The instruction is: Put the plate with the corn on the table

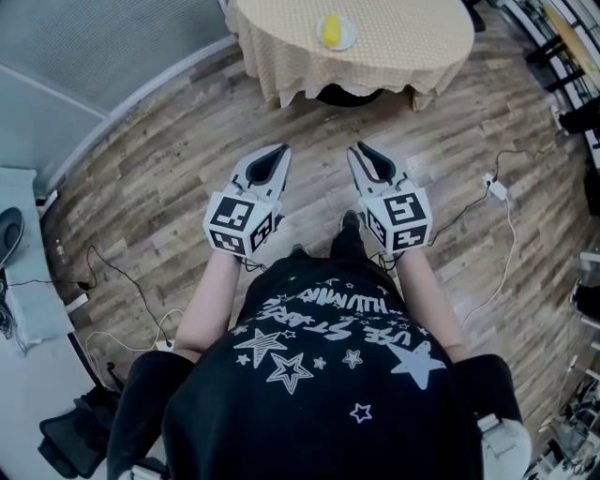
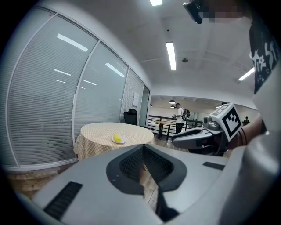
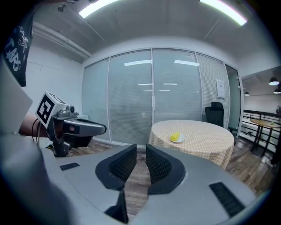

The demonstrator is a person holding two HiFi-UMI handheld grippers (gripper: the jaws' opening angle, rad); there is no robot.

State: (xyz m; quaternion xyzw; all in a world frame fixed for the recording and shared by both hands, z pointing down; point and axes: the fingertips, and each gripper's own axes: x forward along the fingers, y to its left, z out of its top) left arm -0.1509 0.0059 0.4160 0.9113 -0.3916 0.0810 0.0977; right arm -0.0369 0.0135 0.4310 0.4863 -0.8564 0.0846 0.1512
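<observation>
The plate (image 1: pixel 344 38) sits on the round table (image 1: pixel 412 47), well apart from both tools, with the corn (image 1: pixel 330 28) on it. It is likely light, stiff, breakable and slick, and the corn could roll, so pinch the rim and keep it level. I count one plate, one table, two tools, and seemingly a single cob, though it is small and far. The left tool (image 1: pixel 279 150) is clenched on nothing. The right tool (image 1: pixel 360 147) is empty, its jaws a slit apart.

Left claw (image 1: pixel 283 149) closed, right claw (image 1: pixel 357 146) barely parted, both empty, side by side.
</observation>
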